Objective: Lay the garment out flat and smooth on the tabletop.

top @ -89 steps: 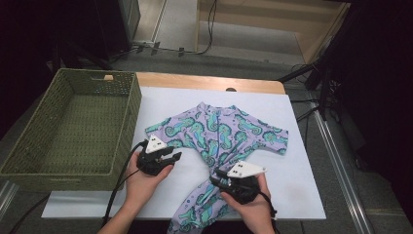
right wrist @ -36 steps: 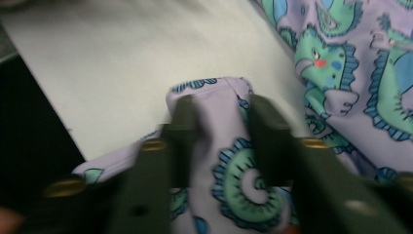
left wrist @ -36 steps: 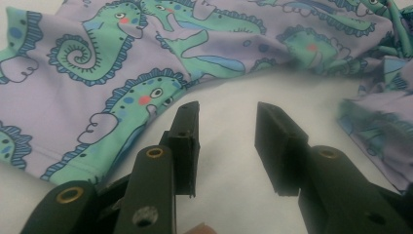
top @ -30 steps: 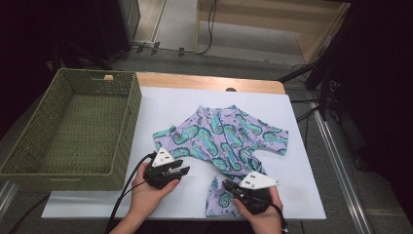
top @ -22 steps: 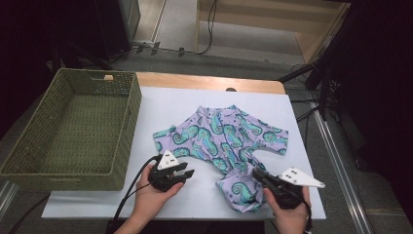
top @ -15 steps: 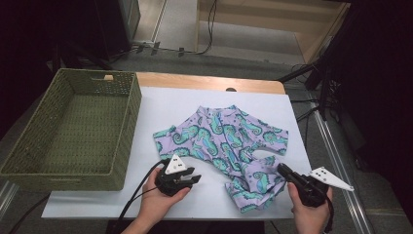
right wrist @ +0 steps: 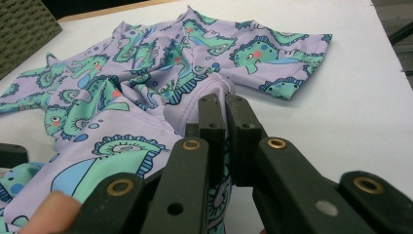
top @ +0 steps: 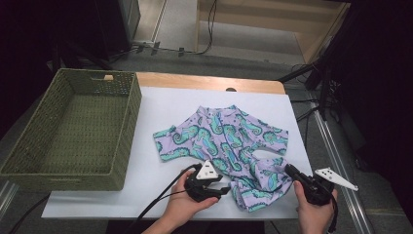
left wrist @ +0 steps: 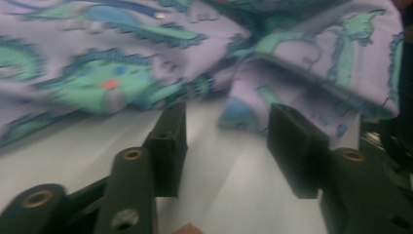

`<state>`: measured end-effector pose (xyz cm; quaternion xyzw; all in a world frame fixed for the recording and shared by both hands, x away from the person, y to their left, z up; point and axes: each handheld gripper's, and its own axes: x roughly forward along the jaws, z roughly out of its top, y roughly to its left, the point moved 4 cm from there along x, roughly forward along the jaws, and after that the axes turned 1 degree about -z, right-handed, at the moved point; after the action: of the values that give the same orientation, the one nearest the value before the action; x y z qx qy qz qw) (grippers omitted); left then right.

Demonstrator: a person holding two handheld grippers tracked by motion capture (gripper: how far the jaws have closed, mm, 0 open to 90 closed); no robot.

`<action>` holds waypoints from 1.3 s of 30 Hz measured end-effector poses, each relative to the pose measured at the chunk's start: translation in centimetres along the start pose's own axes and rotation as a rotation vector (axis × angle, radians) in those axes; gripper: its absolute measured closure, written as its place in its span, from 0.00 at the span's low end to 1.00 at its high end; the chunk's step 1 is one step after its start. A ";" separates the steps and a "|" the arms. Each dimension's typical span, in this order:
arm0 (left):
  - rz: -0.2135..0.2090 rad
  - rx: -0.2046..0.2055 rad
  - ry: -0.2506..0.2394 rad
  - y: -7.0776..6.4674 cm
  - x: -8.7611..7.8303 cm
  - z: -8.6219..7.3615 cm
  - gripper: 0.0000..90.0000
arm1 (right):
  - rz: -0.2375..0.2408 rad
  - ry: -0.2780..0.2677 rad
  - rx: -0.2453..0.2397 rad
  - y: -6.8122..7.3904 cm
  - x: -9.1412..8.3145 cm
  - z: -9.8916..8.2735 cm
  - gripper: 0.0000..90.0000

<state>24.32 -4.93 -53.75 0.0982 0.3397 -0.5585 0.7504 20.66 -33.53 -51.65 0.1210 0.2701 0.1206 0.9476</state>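
A lilac child's garment (top: 229, 136) printed with green seahorses lies crumpled on the white sheet, its lower part folded toward the right front. My right gripper (top: 287, 169) is at the garment's right front fold, and its jaws (right wrist: 225, 105) are shut on a ridge of the lilac cloth (right wrist: 146, 73). My left gripper (top: 225, 191) lies low on the sheet by the garment's front edge. Its jaws (left wrist: 226, 131) have just been opening and stand apart with bare sheet between them, the cloth (left wrist: 146, 63) just beyond the tips.
A green woven basket (top: 63, 183) stands empty-looking at the left of the table. The white sheet (top: 160, 112) covers the table, with a wooden strip (top: 209, 82) at its far edge. Cables trail off the front edge from both grippers.
Both hands have moved to the right. The right gripper has dragged the garment's lower part right and folded it over; the left gripper now sits at the garment's front edge.
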 end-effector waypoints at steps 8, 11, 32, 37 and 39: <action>-0.030 0.072 0.018 -1.0 0.7 0.4 0.95 | 0.014 -0.001 -0.028 0.4 0.0 0.0 0.94; -0.041 0.124 0.006 -1.5 -1.0 0.1 0.97 | 0.019 -0.002 -0.032 0.7 -0.5 0.0 0.94; -0.084 0.029 -0.082 -0.9 -8.6 -3.3 0.64 | 0.007 0.007 -0.137 5.5 -5.4 -1.3 0.73; 0.013 -0.073 -0.026 0.5 -4.2 -2.0 0.64 | 0.020 0.041 -0.193 6.1 -2.7 -0.3 0.73; 0.013 -0.064 -0.003 0.2 -2.8 -1.7 0.64 | 0.010 0.066 -0.205 5.8 -1.2 -0.1 0.73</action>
<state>23.39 -1.87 -53.35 0.0754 0.3558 -0.5427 0.7571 18.66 -28.40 -49.39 0.0204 0.2868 0.1561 0.9450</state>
